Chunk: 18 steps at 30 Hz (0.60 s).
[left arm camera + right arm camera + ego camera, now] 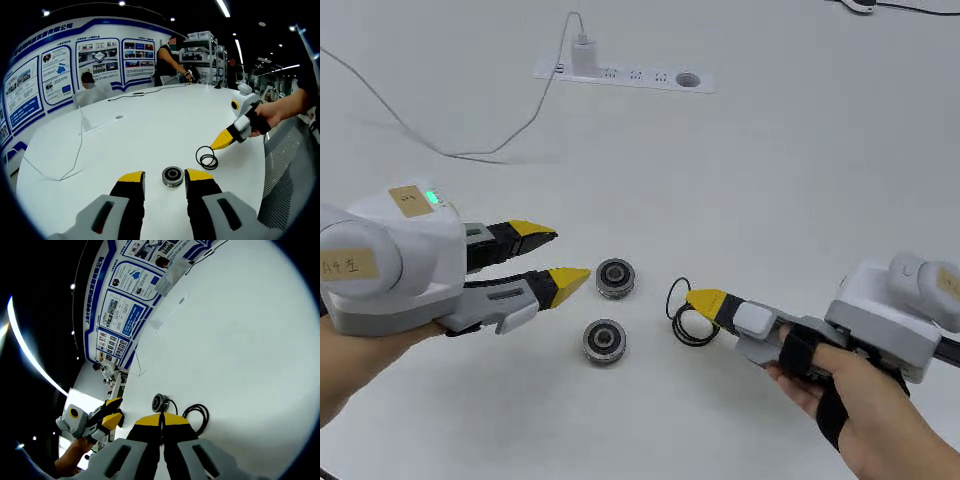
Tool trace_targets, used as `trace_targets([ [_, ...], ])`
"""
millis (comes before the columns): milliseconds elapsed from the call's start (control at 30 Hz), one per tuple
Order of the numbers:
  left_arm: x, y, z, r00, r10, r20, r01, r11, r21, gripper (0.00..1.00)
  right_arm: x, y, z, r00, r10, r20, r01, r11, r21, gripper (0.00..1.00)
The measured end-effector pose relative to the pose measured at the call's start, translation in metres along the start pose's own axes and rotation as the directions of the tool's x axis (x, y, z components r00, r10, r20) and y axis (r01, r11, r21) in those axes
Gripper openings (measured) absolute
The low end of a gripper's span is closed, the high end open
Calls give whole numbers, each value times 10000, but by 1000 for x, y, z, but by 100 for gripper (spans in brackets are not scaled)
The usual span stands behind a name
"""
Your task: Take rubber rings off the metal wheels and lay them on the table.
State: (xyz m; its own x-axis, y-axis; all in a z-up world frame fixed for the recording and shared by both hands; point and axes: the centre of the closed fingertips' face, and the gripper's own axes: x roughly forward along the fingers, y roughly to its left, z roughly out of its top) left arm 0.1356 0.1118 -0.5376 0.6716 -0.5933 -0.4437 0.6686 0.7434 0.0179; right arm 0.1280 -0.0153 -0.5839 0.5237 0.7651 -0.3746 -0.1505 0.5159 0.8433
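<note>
Big white table [800, 180], power strip [625, 73] up at the far end, nothing fancy. Left gripper [556, 256] hovers with its jaws spread apart and nothing in them. It's lined up on the farther metal wheel [615, 277], which sits just off its tips. Right gripper [705, 298] has its jaws pressed together, tip down at the rubber rings [692, 328]. One loop stands up right by the tip, so it might be nipped, honestly can't tell. The nearer wheel [605, 341] lies flat between the two grippers. The rings are in a little heap on the table, just right of the wheels.

My read: this is the laying-down bit for a ring. Both wheels look dark round the rim, so there's probably rubber left on them. Next I'd guess the left has to clamp that farther wheel steady while the right lets go and comes over to hook a ring.
</note>
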Motion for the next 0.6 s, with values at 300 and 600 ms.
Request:
trace_targets([
  [300,-4,-3,0,9997,96,204,-93,9998,-167,34,-7,-19,0,9974,-715,-10,715,9972,-206,1],
  [600,-12,-2,-4,9993,306,205,-299,9989,-349,34,-10,-29,-3,9840,-1775,-169,1723,9709,-1666,2],
])
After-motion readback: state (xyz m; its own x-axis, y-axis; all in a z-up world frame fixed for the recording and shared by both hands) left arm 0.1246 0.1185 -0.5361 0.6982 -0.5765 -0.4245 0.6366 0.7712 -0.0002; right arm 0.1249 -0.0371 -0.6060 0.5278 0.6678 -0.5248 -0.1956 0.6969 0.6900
